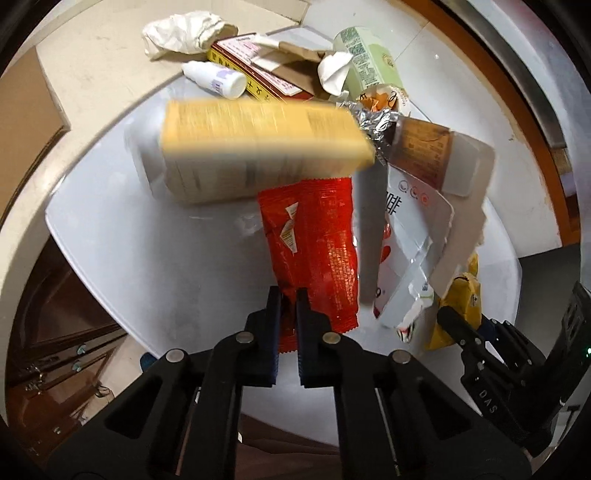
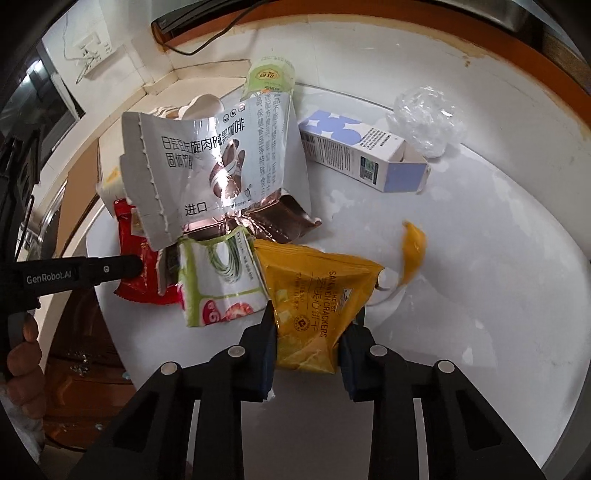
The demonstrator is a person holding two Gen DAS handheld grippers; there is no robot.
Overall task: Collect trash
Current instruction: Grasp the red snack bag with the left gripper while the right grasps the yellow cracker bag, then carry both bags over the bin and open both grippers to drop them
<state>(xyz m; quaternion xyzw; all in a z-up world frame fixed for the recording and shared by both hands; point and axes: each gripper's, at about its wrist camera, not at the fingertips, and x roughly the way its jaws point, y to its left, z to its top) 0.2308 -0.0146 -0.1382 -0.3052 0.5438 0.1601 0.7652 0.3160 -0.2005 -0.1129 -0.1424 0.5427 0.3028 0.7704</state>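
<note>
On the white tabletop [image 1: 110, 229] the left tongs [image 1: 288, 306] are pressed together on the lower edge of a red snack wrapper [image 1: 314, 240], pinching it flat between the pads. Only the left wrist view shows what lies beyond: a blurred yellow carton [image 1: 258, 136] above the wrapper, a small white dropper bottle [image 1: 218, 79], a crumpled white paper [image 1: 184, 35] and a red-and-yellow box [image 1: 258, 74] near the far edge, with a pale green cup [image 1: 365, 62] to their right. A torn white coffee box [image 1: 424, 206] lies right of the red wrapper.

The right wrist view shows the same coffee box [image 2: 207, 158] from its printed face, with the red wrapper [image 2: 136, 258] and the left tool's black arm [image 2: 81, 271] at the left and a person's fingers [image 2: 26, 354] at that frame's edge. The right tongs [image 2: 314, 321] pinch a yellow sandwich-cracker packet [image 2: 314, 295] — jaws part closed, touching both its sides. Seen here alone: a blue-and-white carton [image 2: 365, 155], a clear plastic wad [image 2: 424, 118] and a blurred orange scrap [image 2: 413, 254] — all well to the right.
</note>
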